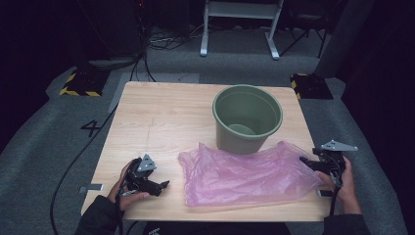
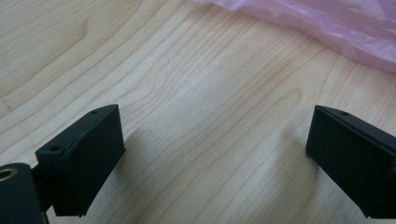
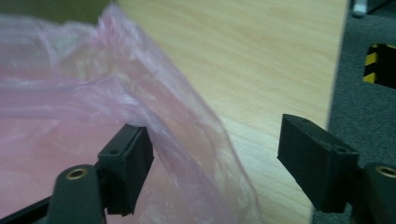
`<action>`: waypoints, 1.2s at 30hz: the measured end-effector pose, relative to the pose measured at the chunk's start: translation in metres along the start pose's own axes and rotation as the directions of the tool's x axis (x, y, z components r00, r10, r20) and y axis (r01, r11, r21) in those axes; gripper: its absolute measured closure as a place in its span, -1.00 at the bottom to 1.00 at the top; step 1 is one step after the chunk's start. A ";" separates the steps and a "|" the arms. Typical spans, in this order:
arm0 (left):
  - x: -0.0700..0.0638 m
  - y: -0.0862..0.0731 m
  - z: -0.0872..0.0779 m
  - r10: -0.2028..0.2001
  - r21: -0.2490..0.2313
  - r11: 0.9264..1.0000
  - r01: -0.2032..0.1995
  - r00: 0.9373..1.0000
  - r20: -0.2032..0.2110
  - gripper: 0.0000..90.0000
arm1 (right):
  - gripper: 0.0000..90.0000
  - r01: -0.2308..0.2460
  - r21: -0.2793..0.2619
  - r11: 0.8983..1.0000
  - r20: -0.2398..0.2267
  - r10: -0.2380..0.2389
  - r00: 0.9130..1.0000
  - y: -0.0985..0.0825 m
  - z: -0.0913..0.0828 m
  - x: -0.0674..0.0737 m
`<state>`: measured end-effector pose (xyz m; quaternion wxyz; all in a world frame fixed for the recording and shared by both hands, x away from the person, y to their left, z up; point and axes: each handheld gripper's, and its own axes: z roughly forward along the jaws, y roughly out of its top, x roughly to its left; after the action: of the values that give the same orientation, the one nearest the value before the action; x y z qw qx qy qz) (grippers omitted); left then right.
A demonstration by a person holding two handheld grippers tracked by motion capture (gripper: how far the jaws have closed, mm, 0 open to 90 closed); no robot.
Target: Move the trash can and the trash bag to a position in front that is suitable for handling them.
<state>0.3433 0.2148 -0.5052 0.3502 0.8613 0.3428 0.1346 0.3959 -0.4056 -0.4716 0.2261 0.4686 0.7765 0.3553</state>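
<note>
Lying flat on tabletop [image 1: 147,112]: pink bag [image 1: 244,176], before green pot [image 1: 247,117]. Right hand-held gripper [image 3: 215,158] spread wide, bag edge between jaws, ungripped. Left hand-held gripper [image 2: 215,154] wide open, nothing held.

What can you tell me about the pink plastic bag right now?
The pink plastic bag is thin, translucent and wrinkled, lying flat and spread across the near half of the wooden table. Its far edge sits against the green bucket. Its right edge lies between the open jaws of the right gripper, ungripped.
</note>
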 end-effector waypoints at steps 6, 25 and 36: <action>-0.004 0.003 0.003 0.016 0.002 1.000 -0.016 1.000 0.009 -0.91 | -0.56 -0.024 -0.032 0.999 0.014 0.025 1.000 0.002 -0.015 -0.006; -0.008 0.008 0.007 0.012 0.003 1.000 -0.012 1.000 0.011 -0.92 | -0.50 0.236 0.011 0.972 0.024 -0.236 0.971 0.019 -0.024 0.032; -0.019 0.029 -0.005 -0.001 -0.127 0.992 0.010 0.998 0.070 -0.60 | -0.43 0.293 0.004 0.956 -0.063 -0.293 0.954 0.021 -0.021 0.048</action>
<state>0.3411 0.1892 -0.4807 0.4165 0.8404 0.3234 0.1253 0.3710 -0.3633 -0.4425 0.2489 0.3386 0.8464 0.3272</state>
